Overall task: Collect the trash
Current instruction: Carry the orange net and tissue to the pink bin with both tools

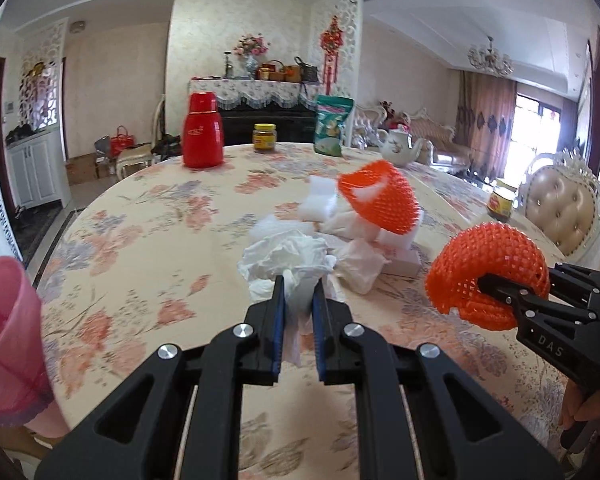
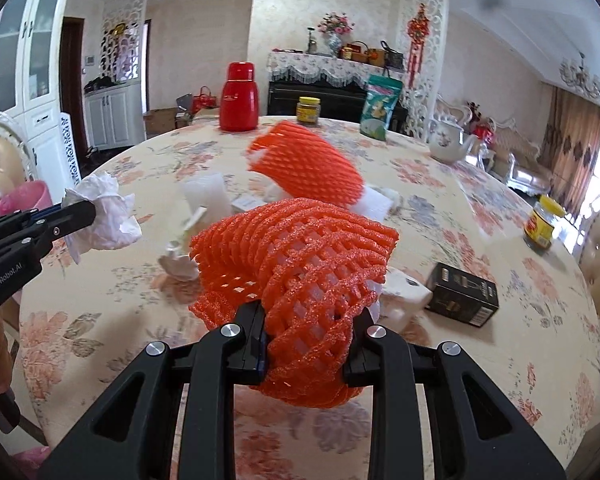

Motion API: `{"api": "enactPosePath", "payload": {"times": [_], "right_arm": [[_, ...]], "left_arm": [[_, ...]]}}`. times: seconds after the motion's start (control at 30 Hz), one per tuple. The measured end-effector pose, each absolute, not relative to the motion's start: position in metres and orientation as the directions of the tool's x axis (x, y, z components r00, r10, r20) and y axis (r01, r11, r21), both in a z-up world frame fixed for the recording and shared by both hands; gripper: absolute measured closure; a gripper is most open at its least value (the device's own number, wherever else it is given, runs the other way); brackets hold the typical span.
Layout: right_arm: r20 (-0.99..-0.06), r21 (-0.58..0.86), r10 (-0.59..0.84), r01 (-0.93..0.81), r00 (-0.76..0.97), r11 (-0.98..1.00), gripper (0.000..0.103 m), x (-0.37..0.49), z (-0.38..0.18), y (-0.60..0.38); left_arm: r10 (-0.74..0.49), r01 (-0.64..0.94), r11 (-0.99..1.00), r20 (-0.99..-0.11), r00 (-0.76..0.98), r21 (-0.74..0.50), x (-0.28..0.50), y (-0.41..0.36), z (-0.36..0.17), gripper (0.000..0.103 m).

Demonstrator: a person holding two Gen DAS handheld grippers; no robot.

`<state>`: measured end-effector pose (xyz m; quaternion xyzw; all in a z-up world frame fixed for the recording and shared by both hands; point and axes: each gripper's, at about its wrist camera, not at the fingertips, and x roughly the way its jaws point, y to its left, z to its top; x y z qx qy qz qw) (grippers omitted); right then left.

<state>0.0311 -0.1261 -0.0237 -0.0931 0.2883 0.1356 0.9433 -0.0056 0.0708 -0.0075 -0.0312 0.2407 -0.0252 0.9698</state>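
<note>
My left gripper (image 1: pixel 298 284) is shut on a crumpled white tissue (image 1: pixel 286 258), held above the flowered table (image 1: pixel 140 248); the same gripper (image 2: pixel 88 210) and tissue (image 2: pixel 108 216) appear at the left of the right wrist view. My right gripper (image 2: pixel 310 316) is shut on an orange foam fruit net (image 2: pixel 300 264), which hides its fingertips; it shows again (image 1: pixel 482 282) with the net (image 1: pixel 488 268) at the right of the left wrist view. A second orange net (image 1: pixel 380 196) lies on a heap of white foam and tissue scraps (image 1: pixel 352 256) mid-table.
A pink bin (image 1: pixel 8 344) stands off the table's left edge. On the table stand a red flask (image 1: pixel 202 132), two yellow-lidded jars (image 1: pixel 265 137) (image 2: pixel 542 222), a green bag (image 1: pixel 332 126), a teapot (image 1: pixel 400 146) and a black box (image 2: pixel 462 294). Padded chairs (image 1: pixel 560 208) surround it.
</note>
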Motion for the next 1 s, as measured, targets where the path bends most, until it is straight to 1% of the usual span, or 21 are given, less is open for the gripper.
{"api": "enactPosePath", "payload": {"times": [0.17, 0.3, 0.43, 0.6, 0.77, 1.0], "right_arm": [[-0.559, -0.1, 0.238, -0.349, 0.794, 0.932, 0.077, 0.025, -0.017, -0.102], [-0.545, -0.065, 0.325, -0.425, 0.773, 0.903, 0.077, 0.023, -0.009, -0.076], [-0.53, -0.035, 0.415, -0.507, 0.739, 0.861, 0.077, 0.025, -0.004, -0.041], [-0.538, -0.047, 0.49, -0.604, 0.686, 0.795, 0.077, 0.03, -0.002, 0.013], [-0.544, -0.051, 0.589, -0.724, 0.598, 0.688, 0.077, 0.03, 0.0, 0.08], [-0.553, -0.073, 0.683, -0.844, 0.477, 0.531, 0.077, 0.03, -0.002, 0.168]], "left_arm": [[-0.025, -0.019, 0.995, -0.45, 0.893, -0.094, -0.023, 0.099, -0.005, 0.091], [0.023, -0.077, 0.991, -0.434, 0.901, -0.106, -0.039, 0.13, -0.002, 0.091], [0.111, -0.168, 0.981, -0.42, 0.901, -0.102, -0.056, 0.168, 0.001, 0.091], [0.221, -0.282, 0.955, -0.416, 0.882, -0.091, -0.077, 0.215, 0.001, 0.091], [0.328, -0.401, 0.912, -0.426, 0.843, -0.091, -0.097, 0.268, -0.002, 0.091], [0.458, -0.544, 0.834, -0.44, 0.772, -0.087, -0.114, 0.34, -0.005, 0.091]]}}
